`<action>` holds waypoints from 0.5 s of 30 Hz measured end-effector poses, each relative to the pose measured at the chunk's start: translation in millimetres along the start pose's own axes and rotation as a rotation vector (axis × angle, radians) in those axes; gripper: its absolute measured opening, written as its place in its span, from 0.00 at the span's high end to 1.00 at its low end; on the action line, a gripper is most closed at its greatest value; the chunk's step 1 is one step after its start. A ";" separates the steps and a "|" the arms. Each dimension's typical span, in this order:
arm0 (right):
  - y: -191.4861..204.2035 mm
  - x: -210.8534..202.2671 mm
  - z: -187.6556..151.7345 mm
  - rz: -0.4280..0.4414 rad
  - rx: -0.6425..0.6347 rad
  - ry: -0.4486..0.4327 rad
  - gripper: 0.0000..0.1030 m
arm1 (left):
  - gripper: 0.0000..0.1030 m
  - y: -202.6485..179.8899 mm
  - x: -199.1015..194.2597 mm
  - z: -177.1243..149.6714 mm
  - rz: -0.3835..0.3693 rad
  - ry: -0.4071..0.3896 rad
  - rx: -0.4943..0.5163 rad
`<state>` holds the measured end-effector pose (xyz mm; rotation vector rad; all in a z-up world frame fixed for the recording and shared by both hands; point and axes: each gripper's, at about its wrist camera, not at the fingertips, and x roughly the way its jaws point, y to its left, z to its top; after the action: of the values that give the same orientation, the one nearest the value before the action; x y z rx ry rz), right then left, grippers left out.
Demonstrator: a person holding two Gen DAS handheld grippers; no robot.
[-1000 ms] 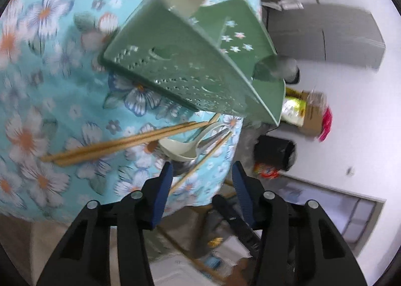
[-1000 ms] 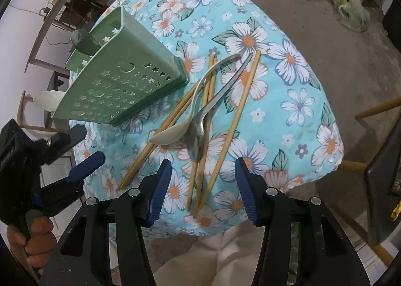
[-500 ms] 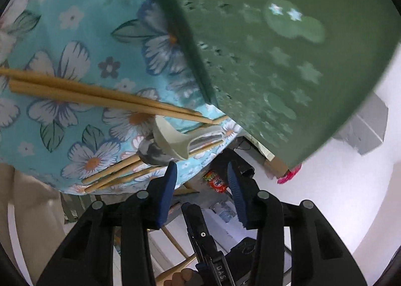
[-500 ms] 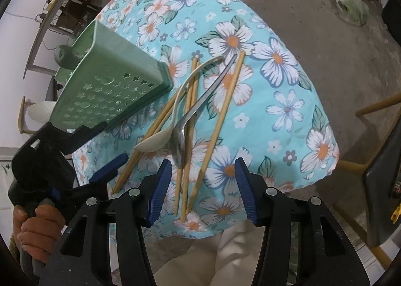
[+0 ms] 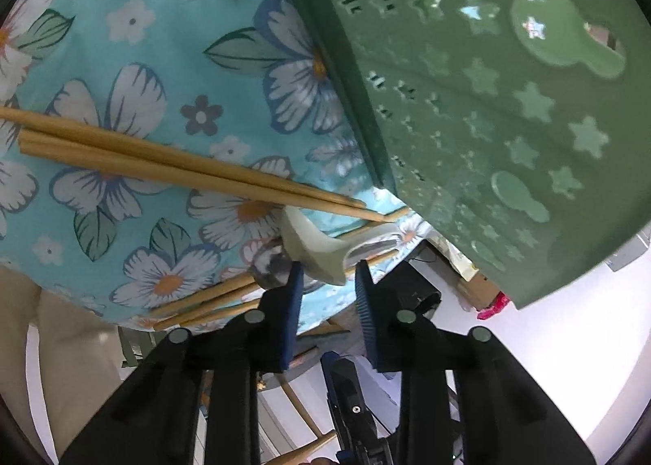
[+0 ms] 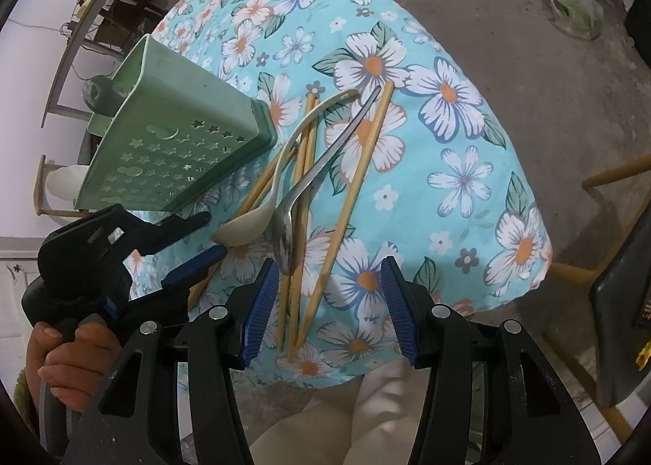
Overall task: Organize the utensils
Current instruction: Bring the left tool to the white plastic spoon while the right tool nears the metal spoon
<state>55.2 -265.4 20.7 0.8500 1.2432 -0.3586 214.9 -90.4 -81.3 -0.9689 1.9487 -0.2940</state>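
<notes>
The left gripper (image 5: 325, 273) has just been closing, and its blue ribbed pads now stand close either side of the bowl of the cream plastic spoon (image 5: 321, 249) without plainly pressing it; from the right wrist view the same claw (image 6: 203, 237) reaches in low from the left, its tips at the spoon's bowl (image 6: 244, 227). The right gripper (image 6: 329, 302) hangs with jaws wide apart and nothing in them, above the near ends of the pile.

Going left to right across the flowered turquoise tablecloth (image 6: 447, 131): the pale green perforated plastic utensil holder (image 6: 171, 151), star-punched, stands at the far left and seems to lean. Just beside its base lies the heap to be sorted: the cream spoon, then the steel spoon (image 6: 309, 180) with its bowl nearest, crossing over several bamboo chopsticks (image 6: 358, 176) that fan out to the right. The cream spoon's handle arches over the chopsticks toward the far side.

The step in hand looks like the first pick, so the task is barely begun. To do it well, the left claw should finish closing on the spoon's bowl edge alone, keeping the near pad clear of the steel spoon's bowl (image 5: 270, 267), which touches it. A slow, straight lift would keep the curved handle from dragging the chopsticks toward the table's near edge. The smooth bowl may slip, so a grip nearer the neck would likely hold better.
</notes>
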 end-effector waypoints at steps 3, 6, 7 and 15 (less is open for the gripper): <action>-0.2 -0.6 -0.3 0.001 -0.001 -0.006 0.52 | 0.83 -0.7 3.3 -1.4 0.024 -0.007 0.006; -0.5 -1.9 -1.6 0.000 -0.005 -0.010 0.53 | 0.85 0.8 3.0 -3.1 0.032 -0.017 0.011; -0.5 -2.4 -2.1 0.000 -0.006 -0.010 0.53 | 0.85 0.9 3.0 -4.0 0.035 -0.018 0.012; 3.8 -4.4 -9.4 -0.006 -0.024 -0.013 0.58 | 0.97 2.1 -5.9 -14.4 0.053 -0.025 0.040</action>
<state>49.9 -256.9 25.4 0.8222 1.2356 -0.3525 203.7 -87.2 -70.8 -0.8896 1.9348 -0.2885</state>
